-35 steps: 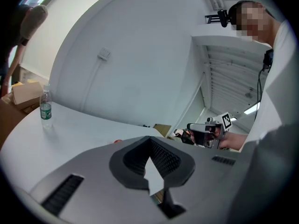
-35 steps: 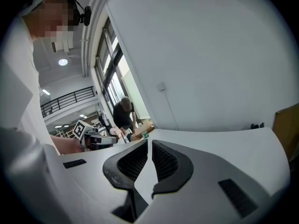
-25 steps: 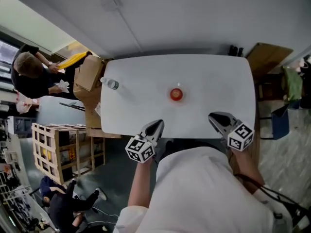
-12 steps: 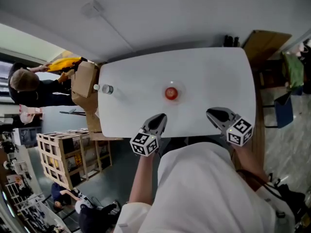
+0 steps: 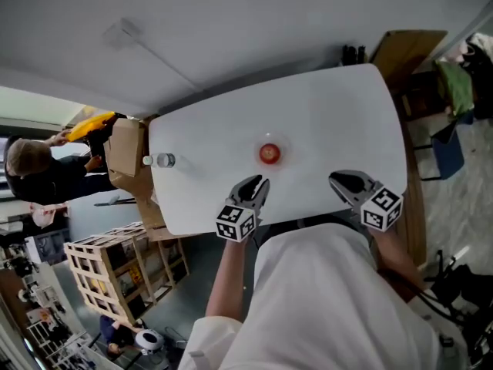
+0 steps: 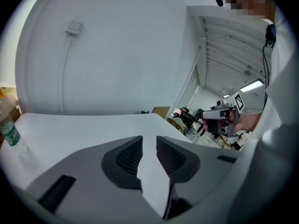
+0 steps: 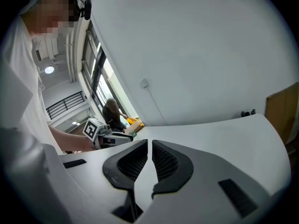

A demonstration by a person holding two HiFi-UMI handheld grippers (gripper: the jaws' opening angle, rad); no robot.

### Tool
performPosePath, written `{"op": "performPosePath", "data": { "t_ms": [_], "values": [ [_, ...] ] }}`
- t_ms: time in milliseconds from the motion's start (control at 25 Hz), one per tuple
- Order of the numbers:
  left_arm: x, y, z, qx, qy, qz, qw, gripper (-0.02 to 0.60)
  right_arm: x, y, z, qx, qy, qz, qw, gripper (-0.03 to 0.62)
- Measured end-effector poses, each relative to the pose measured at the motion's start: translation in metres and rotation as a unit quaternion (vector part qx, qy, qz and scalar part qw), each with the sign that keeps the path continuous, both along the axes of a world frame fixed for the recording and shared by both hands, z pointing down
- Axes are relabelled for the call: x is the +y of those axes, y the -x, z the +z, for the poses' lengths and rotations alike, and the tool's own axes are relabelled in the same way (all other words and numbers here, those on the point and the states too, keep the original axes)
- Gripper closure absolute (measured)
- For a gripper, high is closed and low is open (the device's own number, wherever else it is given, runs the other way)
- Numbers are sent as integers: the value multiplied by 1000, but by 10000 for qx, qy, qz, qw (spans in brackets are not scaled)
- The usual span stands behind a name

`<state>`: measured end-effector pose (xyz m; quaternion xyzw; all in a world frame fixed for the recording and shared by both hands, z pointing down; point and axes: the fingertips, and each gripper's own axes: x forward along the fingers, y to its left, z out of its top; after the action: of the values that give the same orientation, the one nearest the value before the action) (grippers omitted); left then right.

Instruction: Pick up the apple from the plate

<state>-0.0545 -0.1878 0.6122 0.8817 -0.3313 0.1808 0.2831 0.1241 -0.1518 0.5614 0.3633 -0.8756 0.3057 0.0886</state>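
Looking down from the head view, the nearest thing is the person's white shirt (image 5: pixel 323 307). Both arms reach forward from it to the near edge of a white table (image 5: pixel 339 114).

The left gripper (image 5: pixel 259 181) is over this near edge, with its tips pointing toward the middle of the table. Its jaws have just been opening. In the left gripper view they stand a little apart, and only the bare table top shows in the gap between them.

The right gripper (image 5: pixel 337 179) is over the same edge, well apart from the left one. Its jaws are almost together (only a thin slit remains between the ribbed pads) and they hold nothing.

Farther on, near the middle of the table, the red apple (image 5: pixel 269 153) lies on a small plate (image 5: pixel 280 144). The plate is pale and hard to separate from the table top. The apple is beyond the tips of the left gripper and a little to their right, and neither gripper touches it.

At the left end of the table there is a plastic bottle (image 5: pixel 159 160) with a green label. Just past that end is a cardboard box (image 5: pixel 125 146), and another person (image 5: pixel 35 177) is beside it. A wooden crate (image 5: pixel 115 260) is on the floor, nearer to the camera.

Behind the far edge of the table is a white wall (image 5: pixel 231 21) with a thin cable on it. A brown board (image 5: pixel 404 48) is at the far right corner.
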Motion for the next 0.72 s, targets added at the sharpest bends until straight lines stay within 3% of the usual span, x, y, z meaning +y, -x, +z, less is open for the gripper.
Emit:
{"op": "performPosePath", "data": {
  "t_ms": [720],
  "values": [
    [-49, -8, 85, -628, 339, 948, 9929, 365, 0, 12, 22, 218, 498, 831, 9951, 542]
  ]
}}
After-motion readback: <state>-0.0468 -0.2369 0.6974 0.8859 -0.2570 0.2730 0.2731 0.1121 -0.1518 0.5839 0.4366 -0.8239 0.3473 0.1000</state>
